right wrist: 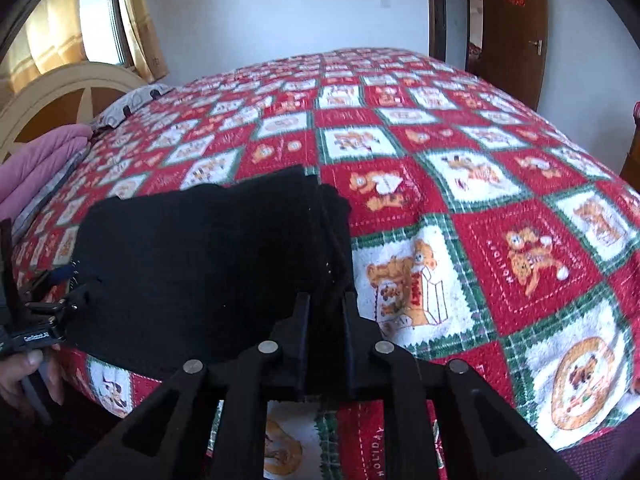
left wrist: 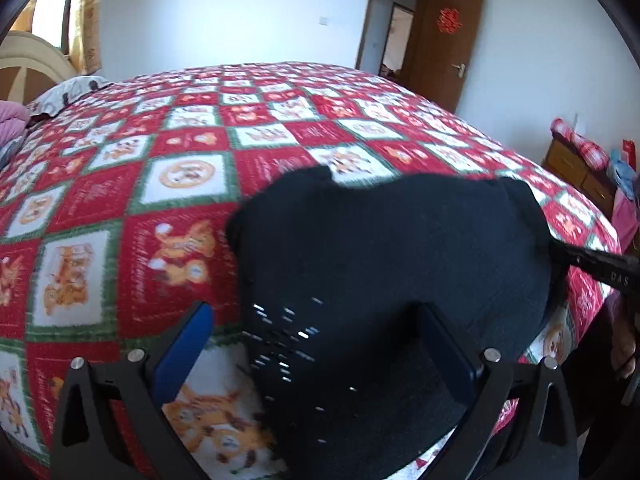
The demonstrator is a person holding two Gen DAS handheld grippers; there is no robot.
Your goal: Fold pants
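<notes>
So the biggest thing here is the bed, covered edge to edge in a red, white and green holiday bear blanket (left wrist: 168, 184), which makes a decent flat folding surface. Far left there's a cream headboard (right wrist: 60, 92) with a patterned pillow (left wrist: 72, 92) and some pink bedding (right wrist: 44, 160) bunched against it. Far right, a brown door (left wrist: 448, 44) stands open with a red paper decoration on it.

The black pants (left wrist: 392, 248) sit at the near edge of the bed, already bundled into a fairly compact shape with stacked layers showing along the right side in the right wrist view. Looks like the fold is well along, though that's my guess. There are small shiny studs (left wrist: 280, 340) scattered on the near left part of the fabric.

The right gripper (right wrist: 326, 300) has its jaws pulled close together with the thick right edge of the pants pinched between them, probably to keep the layers from sliding apart. The left gripper (left wrist: 316, 320) is spread wide, blue pads (left wrist: 188, 344) well apart, with the pants lying across the gap and nothing clamped. My read is that it's lining up on the left edge so both sides can be carried over together.

Both views are a bit motion-blurred, so fine detail is iffy.
</notes>
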